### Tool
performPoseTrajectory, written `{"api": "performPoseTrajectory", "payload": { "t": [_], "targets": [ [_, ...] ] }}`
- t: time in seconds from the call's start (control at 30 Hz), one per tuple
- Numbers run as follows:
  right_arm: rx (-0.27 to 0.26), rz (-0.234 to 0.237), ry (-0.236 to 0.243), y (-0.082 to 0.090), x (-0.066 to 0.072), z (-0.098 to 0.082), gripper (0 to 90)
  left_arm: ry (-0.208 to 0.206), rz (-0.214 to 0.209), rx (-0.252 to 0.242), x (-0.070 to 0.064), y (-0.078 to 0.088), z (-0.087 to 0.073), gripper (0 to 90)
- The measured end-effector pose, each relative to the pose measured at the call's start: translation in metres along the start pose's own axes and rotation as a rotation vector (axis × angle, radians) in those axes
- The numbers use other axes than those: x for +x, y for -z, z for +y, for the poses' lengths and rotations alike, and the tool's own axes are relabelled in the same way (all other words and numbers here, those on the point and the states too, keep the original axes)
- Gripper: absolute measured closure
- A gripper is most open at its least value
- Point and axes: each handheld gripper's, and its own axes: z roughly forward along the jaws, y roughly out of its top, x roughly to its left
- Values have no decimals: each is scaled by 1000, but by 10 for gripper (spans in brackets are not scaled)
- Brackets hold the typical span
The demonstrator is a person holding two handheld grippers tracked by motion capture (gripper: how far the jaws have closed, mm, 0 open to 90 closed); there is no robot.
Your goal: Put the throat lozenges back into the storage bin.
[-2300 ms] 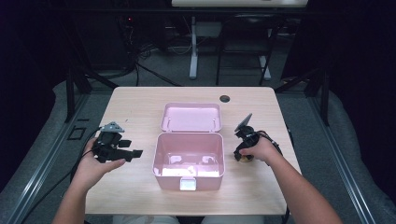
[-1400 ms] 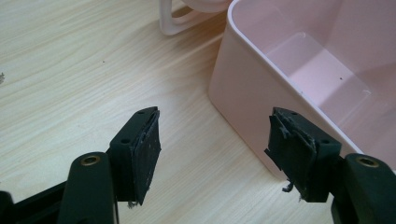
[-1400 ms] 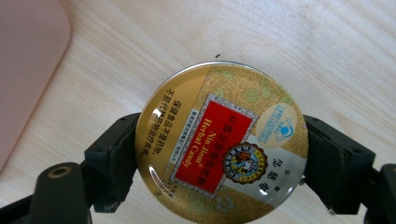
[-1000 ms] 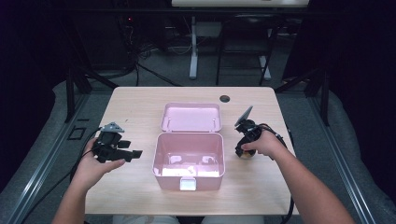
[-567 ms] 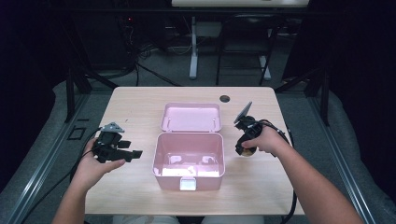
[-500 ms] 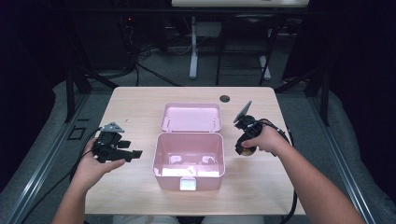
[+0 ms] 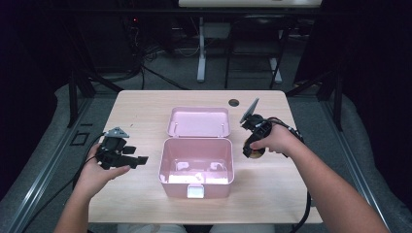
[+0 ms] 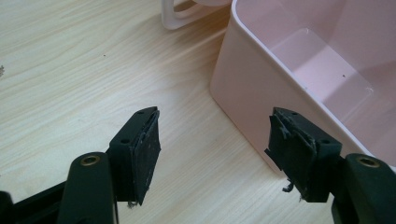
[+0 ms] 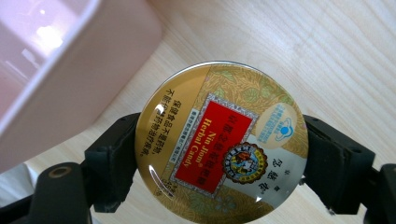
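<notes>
box (image 7: pixel 196 165) mid-table | lid (image 7: pixel 198 122) behind it | tin (image 9: pixel 221 142) right of box

open pink box (image 7: pixel 196 165) mid-table, bare table (image 7: pixel 141 111) around

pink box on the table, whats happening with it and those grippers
A person holds a gripper in each hand at a wooden table. The pink box sits open, its lid folded back. The right gripper is shut on a round gold candy tin, held just beside the box's right side. The left gripper is open with nothing between its fingers, near the box's left side.
</notes>
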Motion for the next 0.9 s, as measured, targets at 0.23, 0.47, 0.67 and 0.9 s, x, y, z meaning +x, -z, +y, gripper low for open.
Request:
{"api": "performPoseTrajectory", "payload": {
  "t": [0.23, 0.47, 0.67, 0.9],
  "targets": [
    [-3, 1, 92, 13, 11, 5, 198, -1, 1, -2, 1, 0, 0, 339],
    [1, 25, 241, 23, 23, 9, 198, 3, -3, -2, 1, 0, 0, 338],
    [9, 31, 359, 32, 32, 12, 198, 4, -4, -2, 2, 0, -1, 339],
    [17, 59, 507, 38, 46, 16, 198, 7, -5, -4, 2, -1, -1, 339]
  ]
}}
